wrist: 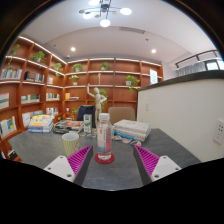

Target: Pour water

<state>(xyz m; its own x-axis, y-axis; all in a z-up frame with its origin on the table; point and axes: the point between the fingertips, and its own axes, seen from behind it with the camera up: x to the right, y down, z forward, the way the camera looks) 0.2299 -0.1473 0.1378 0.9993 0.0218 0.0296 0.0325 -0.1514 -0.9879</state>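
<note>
A clear plastic water bottle (104,138) with a pink label and a red base stands upright on the grey table (110,172), just ahead of my fingers and midway between them. A pale ribbed cup (71,143) stands on the table to the bottle's left, slightly farther back. My gripper (112,162) is open, its magenta pads (80,160) spread wide to either side. Nothing is between the fingers; the bottle is beyond their tips and untouched.
Stacks of books and boxes (130,129) lie at the table's far side, with more clutter (42,123) at the left. Wooden shelves (30,85) line the left and back walls. A white counter wall (185,115) rises on the right.
</note>
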